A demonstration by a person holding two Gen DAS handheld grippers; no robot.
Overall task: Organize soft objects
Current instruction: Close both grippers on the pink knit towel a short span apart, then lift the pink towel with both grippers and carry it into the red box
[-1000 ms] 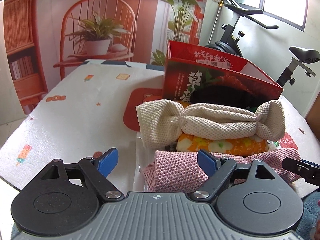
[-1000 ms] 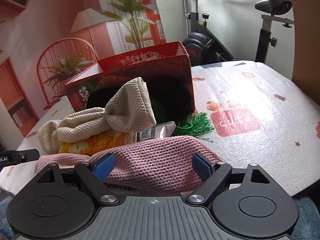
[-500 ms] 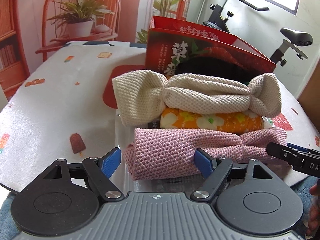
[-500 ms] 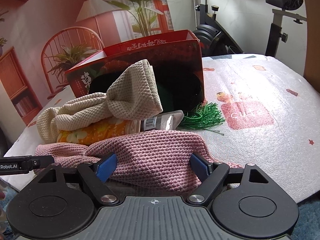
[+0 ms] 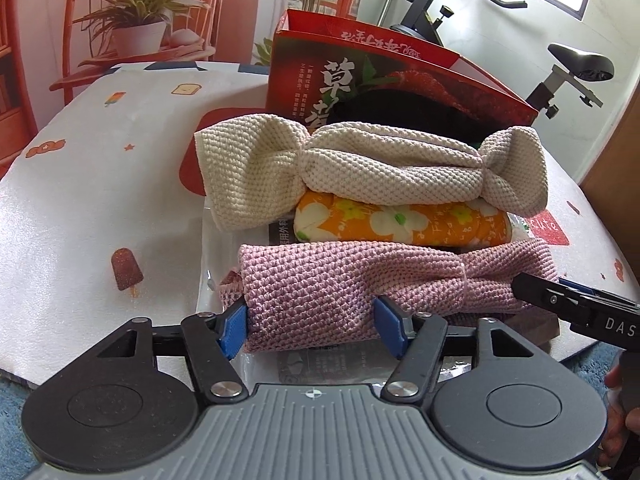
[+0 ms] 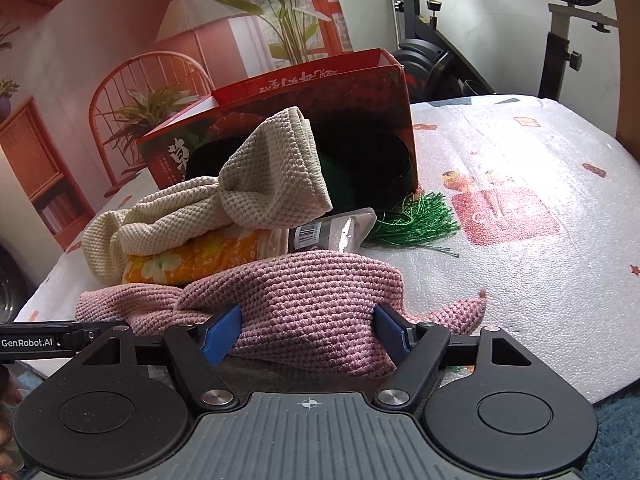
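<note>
Both tongs have closed in on the pink knitted cloth [image 5: 360,280] since a second ago. Left tongs [image 5: 314,328] grip its left end, pads pressed to the knit; right tongs [image 6: 306,330] appear to pinch its right end, though folds hide contact. It lies at the surface's [image 5: 100,208] front edge, before an orange floral roll [image 5: 400,226], cream cloth [image 5: 360,168] and red box [image 5: 360,76].
</note>
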